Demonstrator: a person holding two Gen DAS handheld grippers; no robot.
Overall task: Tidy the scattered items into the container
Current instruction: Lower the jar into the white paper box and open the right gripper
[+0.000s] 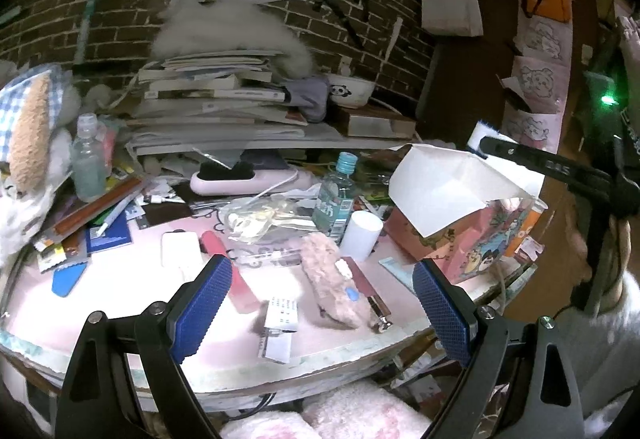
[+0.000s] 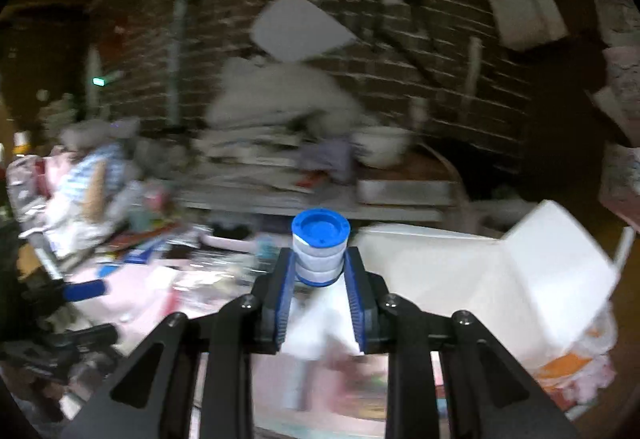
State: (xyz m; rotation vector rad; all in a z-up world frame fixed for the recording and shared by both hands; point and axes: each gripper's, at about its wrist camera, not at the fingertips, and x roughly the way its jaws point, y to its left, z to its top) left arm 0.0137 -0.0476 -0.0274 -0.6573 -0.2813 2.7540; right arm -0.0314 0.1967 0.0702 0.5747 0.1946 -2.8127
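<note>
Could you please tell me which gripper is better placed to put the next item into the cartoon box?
Right. The right gripper is shut on the blue-capped roll, beside the box's raised white flap. The left gripper is open and empty over the desk.

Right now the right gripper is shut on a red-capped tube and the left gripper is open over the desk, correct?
Not quite: the cap is blue, not red. The right wrist view shows the right gripper shut on a white tube with a blue cap. The left gripper is indeed open over the desk.
</note>
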